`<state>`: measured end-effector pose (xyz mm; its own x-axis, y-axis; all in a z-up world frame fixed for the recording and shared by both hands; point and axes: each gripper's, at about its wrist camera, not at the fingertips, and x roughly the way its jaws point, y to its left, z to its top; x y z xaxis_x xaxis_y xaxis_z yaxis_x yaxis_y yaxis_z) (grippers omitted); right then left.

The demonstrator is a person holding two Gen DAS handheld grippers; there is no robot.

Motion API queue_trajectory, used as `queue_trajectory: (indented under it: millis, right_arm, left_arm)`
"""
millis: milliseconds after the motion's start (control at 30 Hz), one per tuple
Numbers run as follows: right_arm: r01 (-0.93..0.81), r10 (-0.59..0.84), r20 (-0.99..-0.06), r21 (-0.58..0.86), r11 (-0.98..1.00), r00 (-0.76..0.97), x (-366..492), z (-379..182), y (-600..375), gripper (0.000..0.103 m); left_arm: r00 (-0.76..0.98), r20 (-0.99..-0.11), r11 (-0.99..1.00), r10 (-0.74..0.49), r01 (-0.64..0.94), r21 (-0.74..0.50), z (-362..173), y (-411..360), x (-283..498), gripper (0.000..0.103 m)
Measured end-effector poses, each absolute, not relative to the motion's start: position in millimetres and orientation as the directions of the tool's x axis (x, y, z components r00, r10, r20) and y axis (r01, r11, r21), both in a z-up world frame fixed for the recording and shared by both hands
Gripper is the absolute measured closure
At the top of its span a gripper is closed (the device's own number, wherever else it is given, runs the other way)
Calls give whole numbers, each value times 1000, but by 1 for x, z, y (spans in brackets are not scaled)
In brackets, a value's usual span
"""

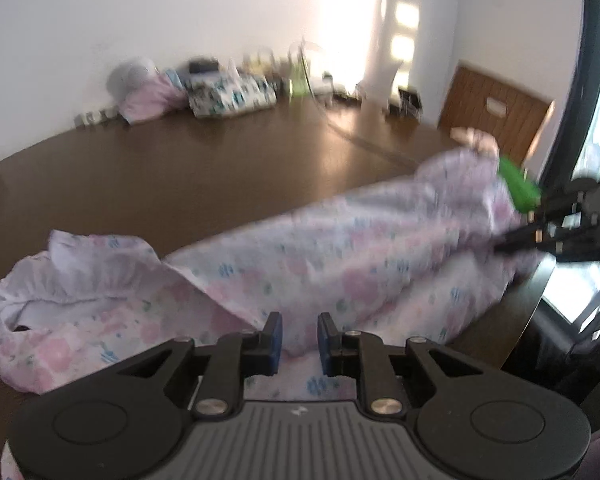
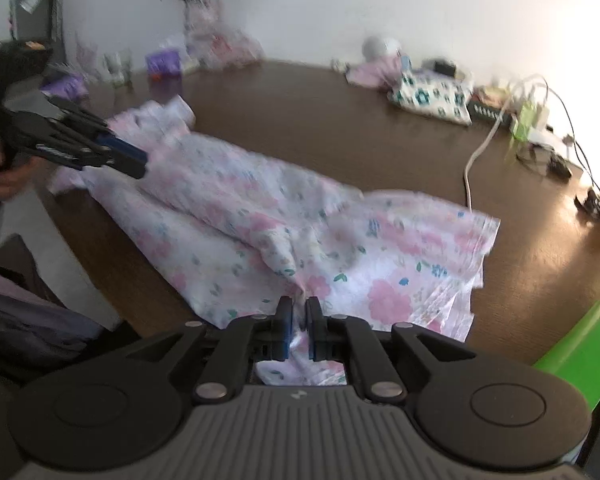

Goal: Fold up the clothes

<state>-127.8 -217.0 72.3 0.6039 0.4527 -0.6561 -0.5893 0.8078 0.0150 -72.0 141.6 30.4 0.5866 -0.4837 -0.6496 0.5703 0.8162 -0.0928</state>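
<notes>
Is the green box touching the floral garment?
Cannot tell. In the right wrist view the green box sits clear of the garment edge with brown table between, but in the left wrist view the cloth's raised end overlaps the box.

A: Left gripper [image 1: 299, 338], jaws parted a little, hangs over the floral garment [image 1: 340, 248].
B: Right gripper [image 2: 296, 330], jaws narrowly apart, garment fold lying between them.

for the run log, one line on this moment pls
fold clothes | pink floral cloth garment on brown wooden table | left gripper open | right gripper barely open, cloth between
</notes>
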Motion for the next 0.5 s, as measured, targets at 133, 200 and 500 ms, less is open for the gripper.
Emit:
queue_trajectory:
  millis: [133, 200, 500]
  right_arm:
    - [-615, 530, -592, 72, 785, 607, -125, 86, -216, 85]
    - [-603, 502, -605, 45, 797, 618, -119, 79, -203, 84]
    - [-539, 446, -580, 14, 842, 682, -106, 69, -188, 101]
  left_arm:
    - [609, -617, 817, -499, 568, -100, 40, 137, -72, 79]
    - [603, -627, 813, -493, 577, -85, 34, 128, -70, 79]
    - [617, -644, 770, -452, 635, 68, 16, 101, -70, 56]
